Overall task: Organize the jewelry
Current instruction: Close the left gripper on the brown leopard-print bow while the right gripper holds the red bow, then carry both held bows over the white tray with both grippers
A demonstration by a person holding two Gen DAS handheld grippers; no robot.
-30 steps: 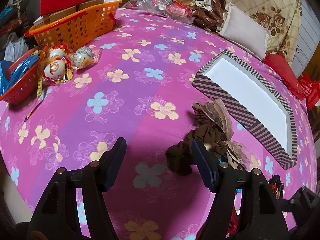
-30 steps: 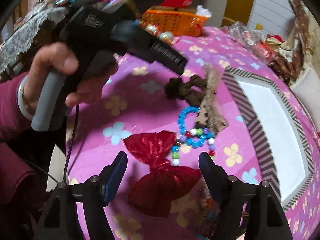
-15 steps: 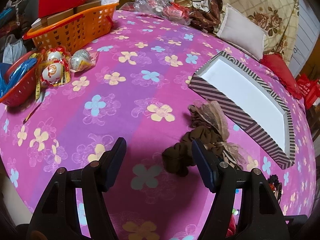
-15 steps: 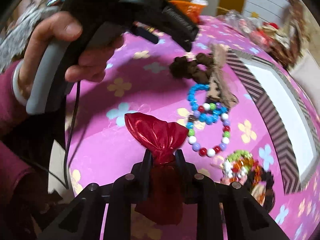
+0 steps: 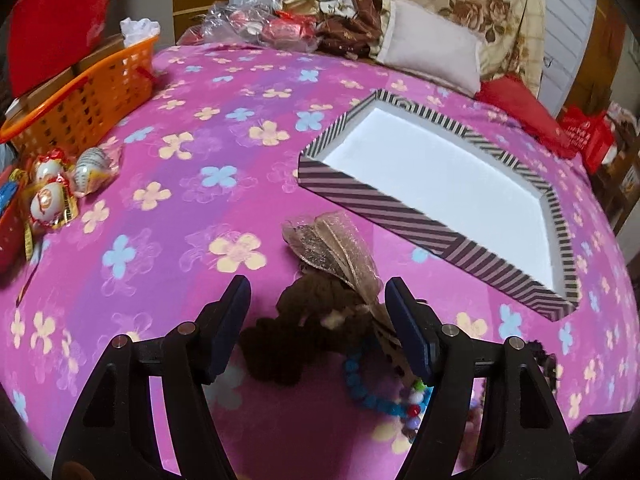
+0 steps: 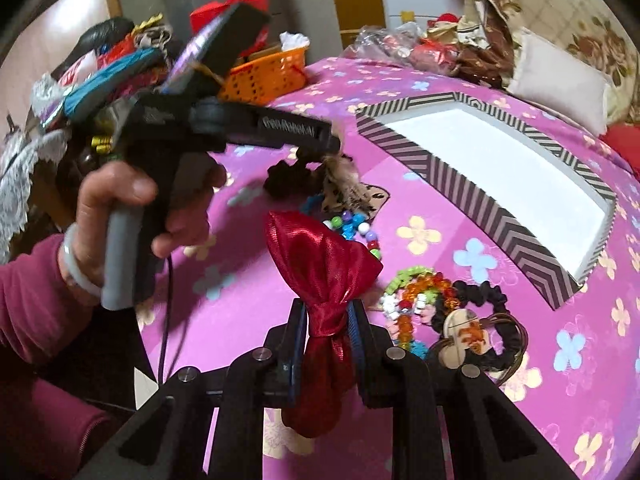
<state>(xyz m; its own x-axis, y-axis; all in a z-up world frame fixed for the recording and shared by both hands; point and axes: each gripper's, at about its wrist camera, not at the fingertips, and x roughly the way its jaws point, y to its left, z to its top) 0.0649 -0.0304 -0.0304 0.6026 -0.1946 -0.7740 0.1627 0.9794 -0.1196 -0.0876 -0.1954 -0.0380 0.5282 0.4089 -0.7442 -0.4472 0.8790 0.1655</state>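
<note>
Right gripper (image 6: 326, 330) pinched tight on the red satin bow (image 6: 320, 256) at its knot — lifted off the pink cloth (image 6: 440, 184). Left gripper (image 5: 318, 316) spread wide around the brown scrunchie (image 5: 304, 320), untouched; striped box (image 5: 380, 200) at two o'clock.
</note>
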